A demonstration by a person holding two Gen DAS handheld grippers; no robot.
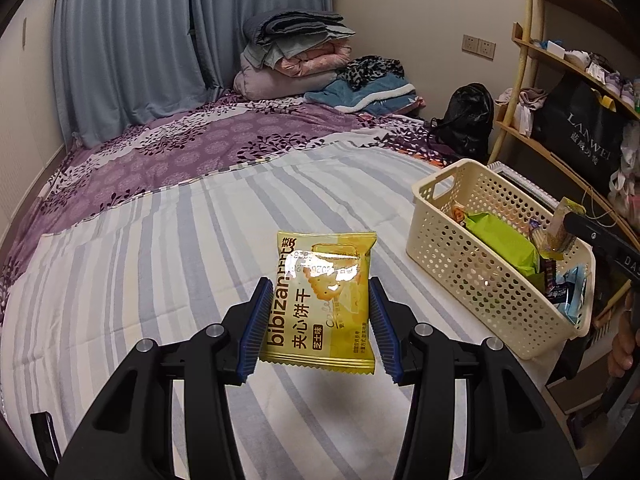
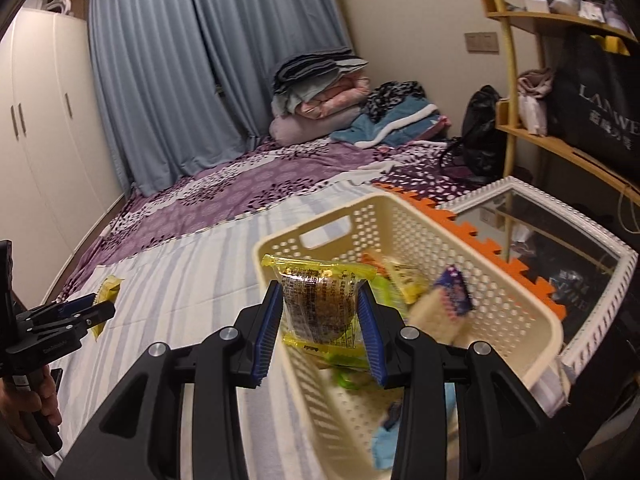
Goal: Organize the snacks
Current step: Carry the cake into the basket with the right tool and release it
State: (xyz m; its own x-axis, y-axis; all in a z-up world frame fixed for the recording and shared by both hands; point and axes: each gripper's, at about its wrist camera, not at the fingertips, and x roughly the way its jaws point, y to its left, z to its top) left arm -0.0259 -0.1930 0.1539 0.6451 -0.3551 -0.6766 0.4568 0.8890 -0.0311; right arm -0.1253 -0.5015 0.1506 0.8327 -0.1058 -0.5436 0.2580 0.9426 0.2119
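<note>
My left gripper [image 1: 318, 326] is shut on a yellow cracker packet [image 1: 324, 296] and holds it above the striped bed sheet, left of the cream perforated basket [image 1: 460, 264]. The right gripper [image 2: 320, 334] is shut on a clear packet with a brown cake and yellow ends [image 2: 318, 304], over the near left rim of the basket [image 2: 500, 280]. Inside the basket lie several snacks, among them a green packet [image 1: 504, 240] and a purple-tipped wrapper [image 2: 452, 292]. In the right wrist view the left gripper [image 2: 94, 312] and its yellow packet [image 2: 108, 290] appear at the far left.
The basket stands on the bed's right edge, beside a white-framed mirror [image 2: 560, 240] and orange foam mat [image 2: 500, 248]. Wooden shelves [image 1: 560, 92] with a black bag rise at right. Folded blankets [image 1: 296, 56] are stacked at the bed's far end. A hand [image 2: 36, 400] grips the left handle.
</note>
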